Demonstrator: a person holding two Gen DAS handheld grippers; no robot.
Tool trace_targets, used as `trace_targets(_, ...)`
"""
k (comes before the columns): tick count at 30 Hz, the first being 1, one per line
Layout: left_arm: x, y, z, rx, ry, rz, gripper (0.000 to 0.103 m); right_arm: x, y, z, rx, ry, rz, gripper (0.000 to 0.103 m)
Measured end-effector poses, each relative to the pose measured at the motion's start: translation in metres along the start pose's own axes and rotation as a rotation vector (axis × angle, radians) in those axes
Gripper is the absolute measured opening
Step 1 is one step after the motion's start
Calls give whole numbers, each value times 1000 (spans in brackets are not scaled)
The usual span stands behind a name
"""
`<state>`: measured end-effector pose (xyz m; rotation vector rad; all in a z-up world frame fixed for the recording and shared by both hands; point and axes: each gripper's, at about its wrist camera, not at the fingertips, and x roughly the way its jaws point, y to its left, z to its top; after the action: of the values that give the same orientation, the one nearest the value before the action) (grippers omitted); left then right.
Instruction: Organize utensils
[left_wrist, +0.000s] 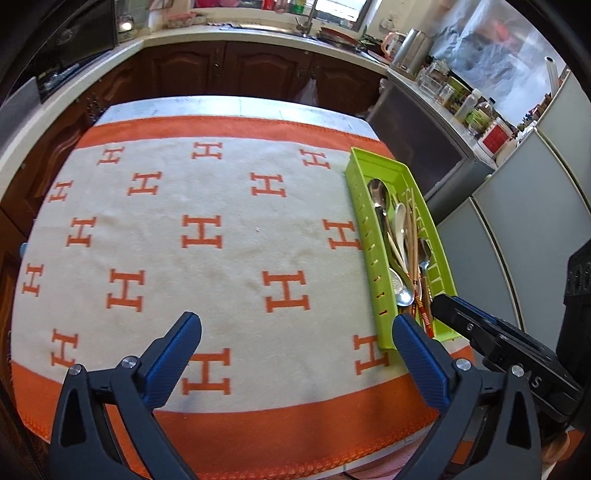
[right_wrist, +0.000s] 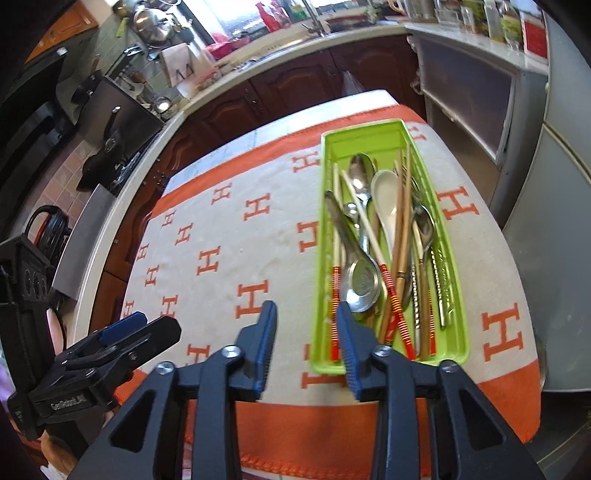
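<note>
My right claw hides the green tray's near corner; its jaws stand partly apart, empty. My left claw gapes wide, holding nothing, with the piled spoons and chopsticks at two o'clock.

Just ahead of your right tool sits a long lime-green slotted tray, its near end beside the right fingertip. Inside lie your utensils lengthwise in a loose pile: steel spoons, a white ceramic spoon, and red-banded wooden chopsticks.
</note>
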<state>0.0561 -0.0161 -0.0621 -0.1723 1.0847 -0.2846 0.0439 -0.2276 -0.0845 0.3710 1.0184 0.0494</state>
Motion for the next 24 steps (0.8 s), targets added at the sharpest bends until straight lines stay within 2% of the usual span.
trace_targets(5, -28, 8, -4, -2, -39, 70, 102, -23, 29, -9, -48, -30, 12, 39)
trace_targets(10, -59, 16, -9, -4, -108, 93, 102, -51, 57, -12, -90, -89, 11, 56)
trace_targets(15, -79, 17, -15, -1, -157, 151, 102, -78, 80, -15, -113, -147, 26, 65)
trace_targets(20, -90, 15, -22, 8, -210, 219, 102, -92, 104, -22, -155, -196, -24, 68)
trace_targets(24, -94, 17, -24, -4, -230, 240, 102, -95, 111, -25, -155, -206, -38, 68)
